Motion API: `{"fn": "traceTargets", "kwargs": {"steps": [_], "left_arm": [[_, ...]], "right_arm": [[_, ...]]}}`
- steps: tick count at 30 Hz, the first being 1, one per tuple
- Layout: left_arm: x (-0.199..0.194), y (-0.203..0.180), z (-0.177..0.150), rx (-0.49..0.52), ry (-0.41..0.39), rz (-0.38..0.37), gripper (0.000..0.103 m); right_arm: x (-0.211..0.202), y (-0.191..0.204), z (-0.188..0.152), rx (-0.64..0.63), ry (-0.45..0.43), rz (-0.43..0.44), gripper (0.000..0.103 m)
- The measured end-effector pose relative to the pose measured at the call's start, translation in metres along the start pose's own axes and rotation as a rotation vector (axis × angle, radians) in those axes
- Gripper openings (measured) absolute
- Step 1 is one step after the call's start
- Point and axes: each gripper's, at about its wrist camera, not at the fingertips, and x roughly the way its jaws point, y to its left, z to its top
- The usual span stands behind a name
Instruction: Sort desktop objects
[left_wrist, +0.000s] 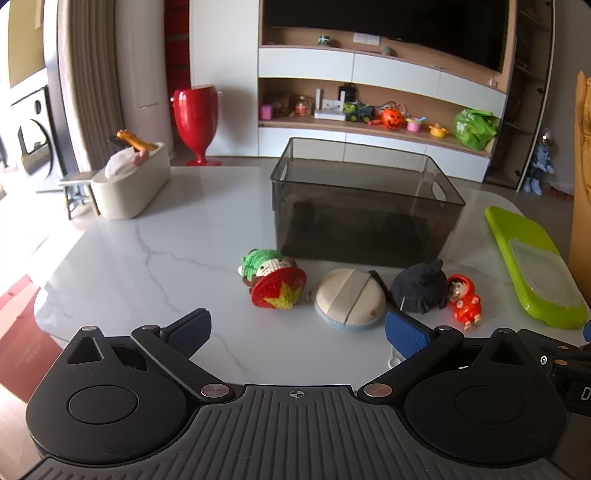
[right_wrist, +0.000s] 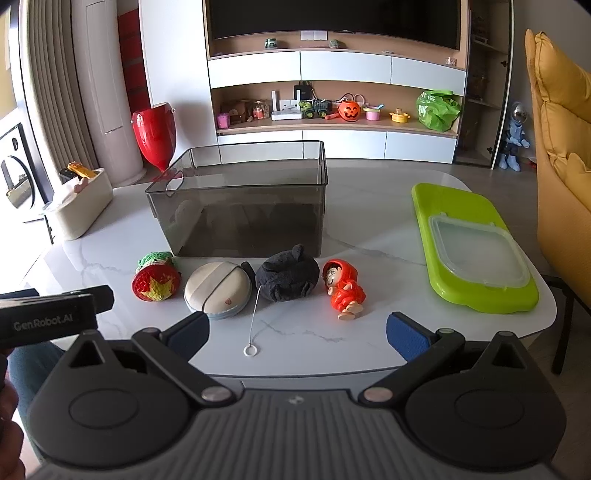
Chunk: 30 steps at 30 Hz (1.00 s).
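Several toys lie in a row in front of a smoky transparent bin (left_wrist: 365, 206) (right_wrist: 240, 210): a crocheted doll with a red star shield (left_wrist: 275, 282) (right_wrist: 157, 280), a round beige pouch (left_wrist: 349, 299) (right_wrist: 218, 290), a dark grey plush (left_wrist: 419, 286) (right_wrist: 288, 277) with a white ring cord (right_wrist: 251, 350), and an orange-red figurine (left_wrist: 465, 301) (right_wrist: 343, 288). My left gripper (left_wrist: 297, 334) is open and empty, just short of the pouch. My right gripper (right_wrist: 297, 332) is open and empty, near the table's front edge, short of the plush and figurine.
A green lid with a clear panel (left_wrist: 532, 266) (right_wrist: 472, 247) lies at the right. A beige tissue box (left_wrist: 133, 181) (right_wrist: 79, 206) stands at the back left. The left gripper's body (right_wrist: 51, 317) shows at the left of the right wrist view. A yellow chair (right_wrist: 557, 147) is at right.
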Motion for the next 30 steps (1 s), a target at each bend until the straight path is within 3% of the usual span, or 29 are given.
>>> {"fn": "traceTargets", "kwargs": {"steps": [30], "left_arm": [[-0.0026,-0.0081,-0.0027,0.028,0.000,-0.006,0.103]], "right_arm": [[-0.0049,-0.0049,0.0016,0.013,-0.014,-0.013,0.103]]}}
